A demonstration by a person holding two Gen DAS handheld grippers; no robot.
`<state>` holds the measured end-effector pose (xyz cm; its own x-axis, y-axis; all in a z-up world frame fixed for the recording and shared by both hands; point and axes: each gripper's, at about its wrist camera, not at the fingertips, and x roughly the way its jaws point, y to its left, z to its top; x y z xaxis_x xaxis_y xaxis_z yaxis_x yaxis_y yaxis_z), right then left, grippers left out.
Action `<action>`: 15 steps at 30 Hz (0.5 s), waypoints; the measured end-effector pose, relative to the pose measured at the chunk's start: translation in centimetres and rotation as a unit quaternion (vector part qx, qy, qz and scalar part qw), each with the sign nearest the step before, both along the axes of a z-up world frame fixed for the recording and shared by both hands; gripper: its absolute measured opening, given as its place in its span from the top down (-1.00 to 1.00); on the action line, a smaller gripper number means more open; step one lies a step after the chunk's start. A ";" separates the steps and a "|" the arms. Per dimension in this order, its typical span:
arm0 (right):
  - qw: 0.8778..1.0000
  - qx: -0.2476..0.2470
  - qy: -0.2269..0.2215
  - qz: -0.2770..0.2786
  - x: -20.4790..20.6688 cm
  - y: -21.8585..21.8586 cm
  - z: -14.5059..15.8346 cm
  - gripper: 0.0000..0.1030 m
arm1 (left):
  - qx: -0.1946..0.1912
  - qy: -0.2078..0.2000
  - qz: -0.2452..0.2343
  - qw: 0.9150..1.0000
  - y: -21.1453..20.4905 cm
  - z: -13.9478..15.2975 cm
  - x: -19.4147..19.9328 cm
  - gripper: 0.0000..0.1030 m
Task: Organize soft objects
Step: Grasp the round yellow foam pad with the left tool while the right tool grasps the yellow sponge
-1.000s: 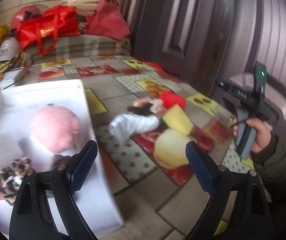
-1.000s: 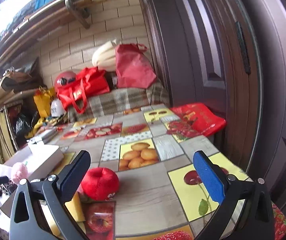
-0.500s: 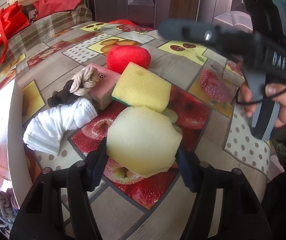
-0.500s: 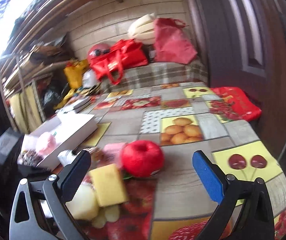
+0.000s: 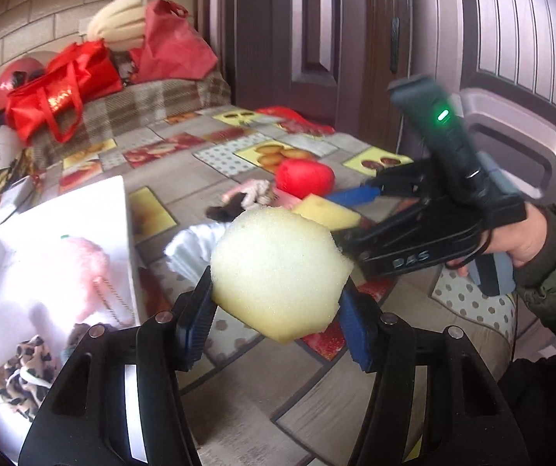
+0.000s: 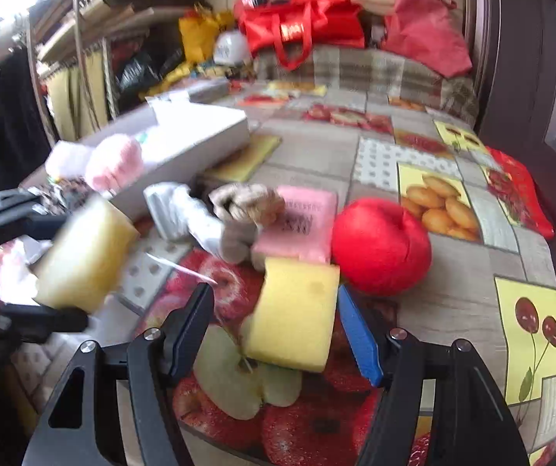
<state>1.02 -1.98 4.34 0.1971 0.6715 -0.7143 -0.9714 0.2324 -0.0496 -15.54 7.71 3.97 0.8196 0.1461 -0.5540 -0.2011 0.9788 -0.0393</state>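
Foam, pale round sponge (image 5: 278,272): light, squashy, so pinch across the middle. Left gripper (image 5: 274,306) has it clamped, lifted off the table (image 5: 239,407), box (image 5: 45,240) to its left. Half a second ago it lay flat between closing jaws. Right gripper (image 6: 274,326) has just been narrowing around the yellow sponge (image 6: 293,314), right pad touching, left pad apart. Red ball (image 6: 381,246) just beyond.

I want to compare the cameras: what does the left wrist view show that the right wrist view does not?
Only the left wrist view shows the person's hand on the right gripper.

Only the right wrist view shows the pink block clearly, and shelves at left.

Both show the pale sponge held in the left gripper, the yellow sponge, red ball and white box.
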 end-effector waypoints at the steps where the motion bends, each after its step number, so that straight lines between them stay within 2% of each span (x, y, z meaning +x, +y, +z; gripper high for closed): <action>1: 1.000 -0.013 0.007 -0.003 0.3 0.4 -0.4 -0.02 | -0.001 -0.006 0.005 1.000 0.1 0.2 -0.5 -0.12; 2: 1.000 -0.020 0.015 -0.003 0.5 0.6 -0.7 0.16 | -0.001 -0.013 0.010 1.000 0.3 0.3 -0.8 -0.12; 3: 1.000 -0.020 0.021 -0.002 0.6 0.5 -0.8 0.23 | -0.001 -0.021 0.016 1.000 0.3 0.5 -1.3 -0.12; 6: 1.000 0.008 0.005 -0.004 0.0 -0.6 0.0 0.24 | 0.010 -0.052 0.040 0.998 0.9 1.2 -3.0 -0.12; 8: 0.998 0.060 0.004 -0.001 -0.5 -1.9 1.3 0.24 | 0.011 -0.077 0.060 0.995 1.6 1.6 -4.1 -0.12; 11: 0.984 0.178 0.002 0.000 -1.5 -4.7 3.3 0.24 | 0.027 -0.105 0.101 0.989 2.7 2.1 -5.5 -0.13; 14: 0.975 0.220 -0.013 -0.019 -2.3 -5.0 4.0 0.24 | 0.070 -0.116 0.141 0.981 3.2 2.2 -6.5 -0.13; 15: 0.973 0.228 -0.016 -0.019 -2.6 -4.9 4.1 0.24 | 0.073 -0.117 0.148 0.979 3.6 2.1 -6.8 -0.13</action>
